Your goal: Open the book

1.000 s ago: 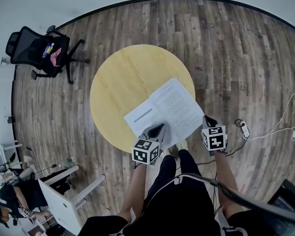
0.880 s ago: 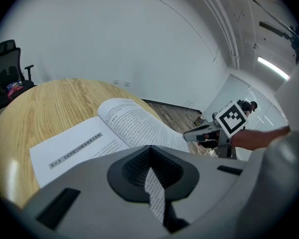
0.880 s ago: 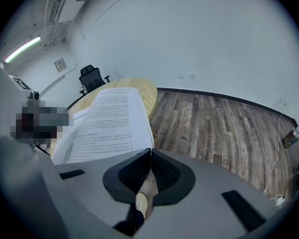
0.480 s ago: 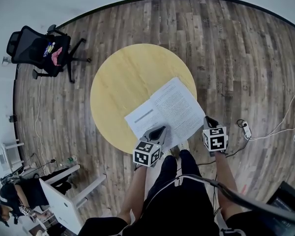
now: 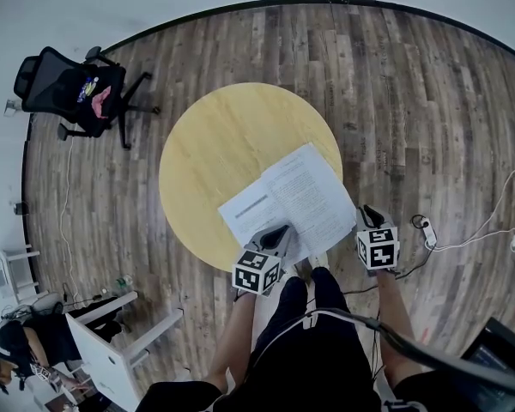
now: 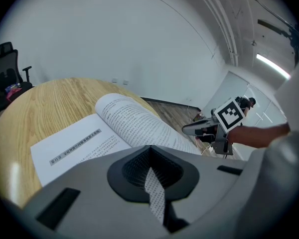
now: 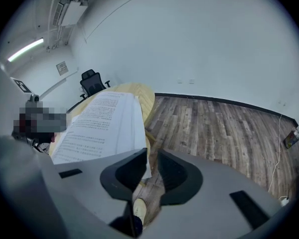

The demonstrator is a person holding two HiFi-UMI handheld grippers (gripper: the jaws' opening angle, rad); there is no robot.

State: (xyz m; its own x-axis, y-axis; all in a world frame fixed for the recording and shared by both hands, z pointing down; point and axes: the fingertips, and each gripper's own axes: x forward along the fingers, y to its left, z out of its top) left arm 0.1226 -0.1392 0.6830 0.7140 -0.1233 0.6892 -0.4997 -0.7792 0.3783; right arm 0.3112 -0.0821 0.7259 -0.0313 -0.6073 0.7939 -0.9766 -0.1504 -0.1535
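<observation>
A white book [image 5: 283, 200] lies open on the near right part of the round yellow table [image 5: 215, 144], printed pages up. My left gripper [image 5: 275, 233] sits at the book's near edge. In the left gripper view its jaws [image 6: 152, 183] are shut on a strip of printed page from the book [image 6: 114, 128]. My right gripper [image 5: 366, 213] hangs just off the table's right rim, beside the right-hand pages. Its jaws [image 7: 150, 171] are opening. The lower corner of the right-hand pages [image 7: 102, 121] lies against the left jaw, and floor shows through the gap.
A black office chair [image 5: 73, 88] stands far left on the wood floor. A power strip with white cables [image 5: 425, 227] lies on the floor at right. A white desk [image 5: 112, 342] and a seated person [image 5: 17, 350] are at lower left. My legs are under the table's near edge.
Both grippers and the book stay where they were. Only the head camera has shifted slightly.
</observation>
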